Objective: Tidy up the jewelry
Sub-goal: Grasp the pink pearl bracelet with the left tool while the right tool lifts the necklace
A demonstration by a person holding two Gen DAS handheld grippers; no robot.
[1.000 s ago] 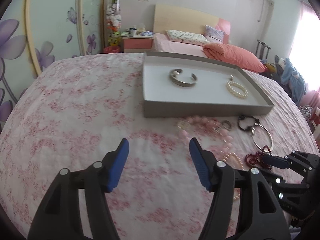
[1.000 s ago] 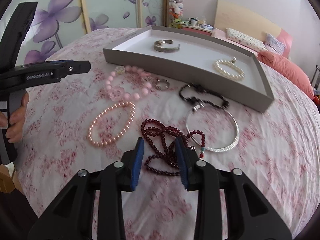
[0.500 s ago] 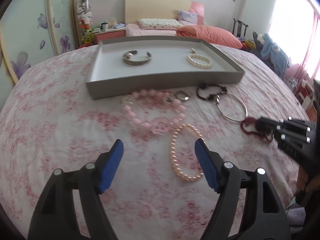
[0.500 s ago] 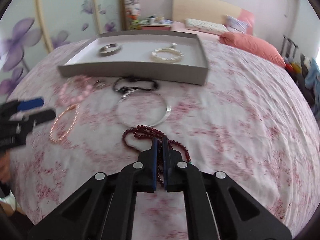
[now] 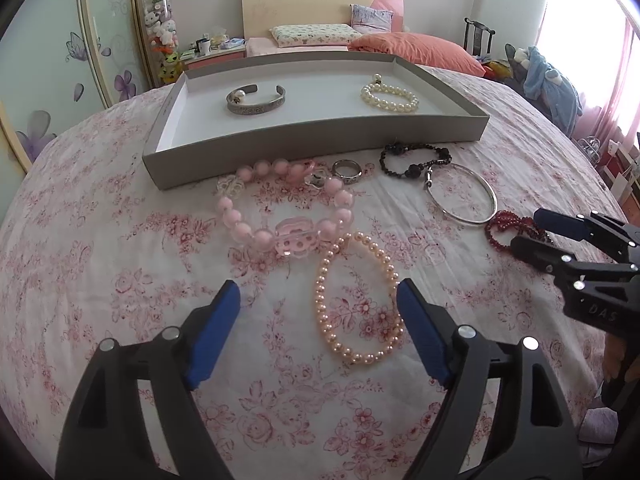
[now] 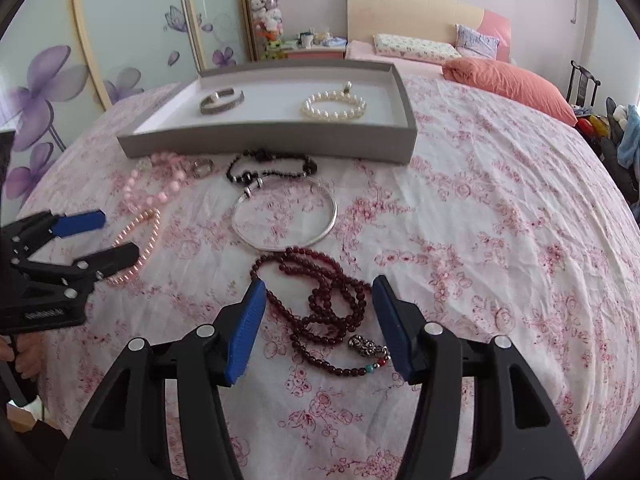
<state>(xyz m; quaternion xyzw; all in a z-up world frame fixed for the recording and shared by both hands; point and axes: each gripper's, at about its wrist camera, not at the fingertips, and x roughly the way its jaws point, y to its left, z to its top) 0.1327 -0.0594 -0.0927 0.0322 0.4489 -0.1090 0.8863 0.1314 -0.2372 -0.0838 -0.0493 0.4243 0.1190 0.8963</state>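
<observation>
In front of the grey tray, on the flowered bedspread, most of the jewelry is yet to be put away; only a silver cuff and a white pearl bracelet lie inside the tray. The step in hand looks like the pick-up stage. The dark red bead necklace, well short of the tray's near wall, lies between the spread fingers of the right gripper, which holds nothing. The left gripper, likewise wide open and empty, frames the peach pearl bracelet, also on the near side of the tray. Next, I judge, each must drop lower and pinch a strand cleanly, without snagging cloth, before lifting toward the tray.
</observation>
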